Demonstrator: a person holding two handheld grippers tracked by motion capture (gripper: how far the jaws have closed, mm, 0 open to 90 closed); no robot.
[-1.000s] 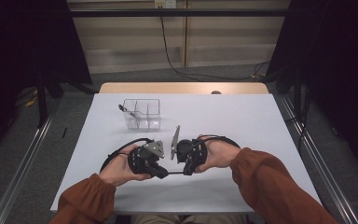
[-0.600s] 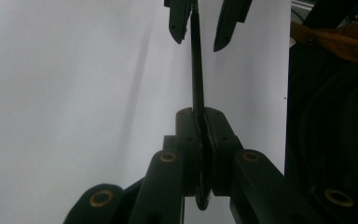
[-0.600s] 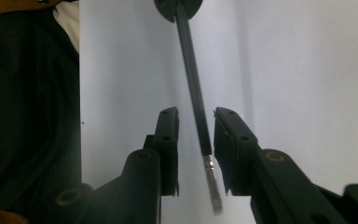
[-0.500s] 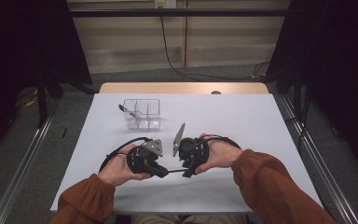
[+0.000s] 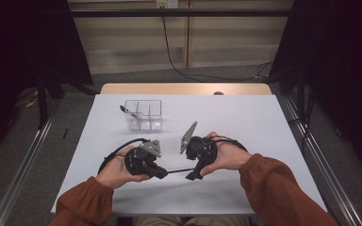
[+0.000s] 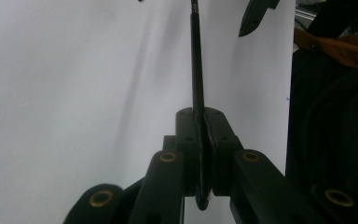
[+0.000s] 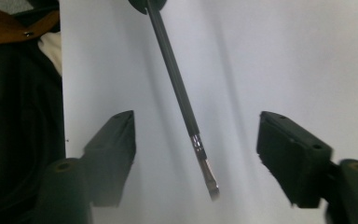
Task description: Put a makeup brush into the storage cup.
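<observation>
The left gripper (image 5: 162,172) was clamped on the handle of a thin black brush (image 6: 196,74) with a metal ferrule, near the table's (image 5: 245,117) front edge. The right gripper (image 7: 196,154) stood released, its jaws either side of the brush's flat tip. No writing was readable.

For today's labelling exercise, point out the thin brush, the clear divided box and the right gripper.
thin brush (image 7: 177,88), right gripper view, on its dark handle.
clear divided box (image 5: 143,101), high view, on its far rim.
right gripper (image 7: 196,151), right gripper view, midway between its open jaws.
</observation>
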